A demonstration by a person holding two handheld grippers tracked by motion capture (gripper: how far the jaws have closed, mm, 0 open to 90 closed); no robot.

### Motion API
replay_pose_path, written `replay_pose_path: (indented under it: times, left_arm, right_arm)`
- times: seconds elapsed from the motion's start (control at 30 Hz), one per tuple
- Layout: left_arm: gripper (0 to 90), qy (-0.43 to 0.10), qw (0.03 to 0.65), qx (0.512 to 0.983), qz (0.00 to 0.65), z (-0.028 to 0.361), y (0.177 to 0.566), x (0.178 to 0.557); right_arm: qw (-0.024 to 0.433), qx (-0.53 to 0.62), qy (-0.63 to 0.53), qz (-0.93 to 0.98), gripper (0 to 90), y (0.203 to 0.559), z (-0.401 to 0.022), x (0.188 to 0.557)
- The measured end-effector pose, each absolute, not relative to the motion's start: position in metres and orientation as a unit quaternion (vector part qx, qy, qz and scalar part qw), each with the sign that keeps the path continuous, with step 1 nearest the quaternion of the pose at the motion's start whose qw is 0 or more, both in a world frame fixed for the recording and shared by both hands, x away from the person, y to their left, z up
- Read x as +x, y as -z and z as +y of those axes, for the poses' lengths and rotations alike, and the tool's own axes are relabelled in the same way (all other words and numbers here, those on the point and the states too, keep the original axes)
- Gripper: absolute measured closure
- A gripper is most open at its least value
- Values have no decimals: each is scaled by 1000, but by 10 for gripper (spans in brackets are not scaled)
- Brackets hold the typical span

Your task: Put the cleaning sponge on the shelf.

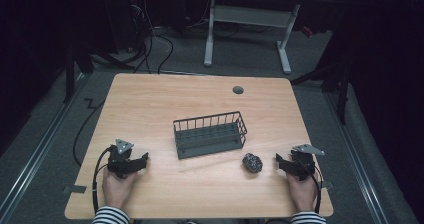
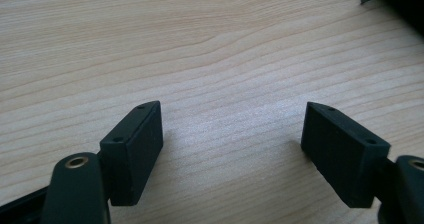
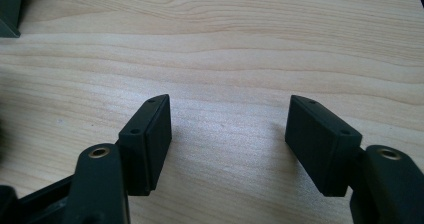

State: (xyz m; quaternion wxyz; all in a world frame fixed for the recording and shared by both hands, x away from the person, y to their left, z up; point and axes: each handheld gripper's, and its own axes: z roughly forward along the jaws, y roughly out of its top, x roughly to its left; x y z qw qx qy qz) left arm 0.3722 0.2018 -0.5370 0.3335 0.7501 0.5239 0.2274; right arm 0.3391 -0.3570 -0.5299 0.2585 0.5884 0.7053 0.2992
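High view: your left gripper [image 1: 131,163] and right gripper [image 1: 292,165] rest low at the near corners of the bench [image 1: 150,99], one hand behind each, apparently a neutral pose flanking the work. Between them stands a dark wire basket [image 1: 210,134], empty as far as can be seen, at the centre of the bench. A small dark lump [image 1: 252,162] lies just off the basket's near right corner and just beside your right gripper, apart from its fingers; by its position it is the likely thing to be picked up, and the right gripper the natural one to take it. Left gripper view: fingers [image 2: 132,151] spread wide over bare wood, nothing between them. Right gripper view: fingers [image 3: 147,144] likewise wide apart and empty. What the lump is made of cannot be made out, since it is small and mottled. A dark corner at the top edge of each gripper view is cut off.
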Motion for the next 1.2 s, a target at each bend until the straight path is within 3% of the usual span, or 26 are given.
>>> replay_pose_path:
  times: [0.03, 0.13, 0.3, 0.73, 1.2]
  left_arm:
    - [244, -227, 334, 750, 524, 202, 537, 371]
    - [242, -227, 333, 750, 524, 202, 537, 371]
    - [235, -225, 334, 751, 523, 202, 537, 371]
    - [214, -221, 335, 757, 516, 201, 537, 371]
    - [221, -220, 337, 755, 518, 201, 537, 371]
  right_arm:
    - [247, 591, -311, 702, 302, 530, -360, 340]
    - [229, 602, -332, 689, 296, 529, -363, 340]
    - [255, 580, -298, 714, 295, 530, -355, 341]
    - [248, 574, -303, 719, 350, 529, -354, 342]
    - [211, 484, -381, 759, 325, 486, -325, 307]
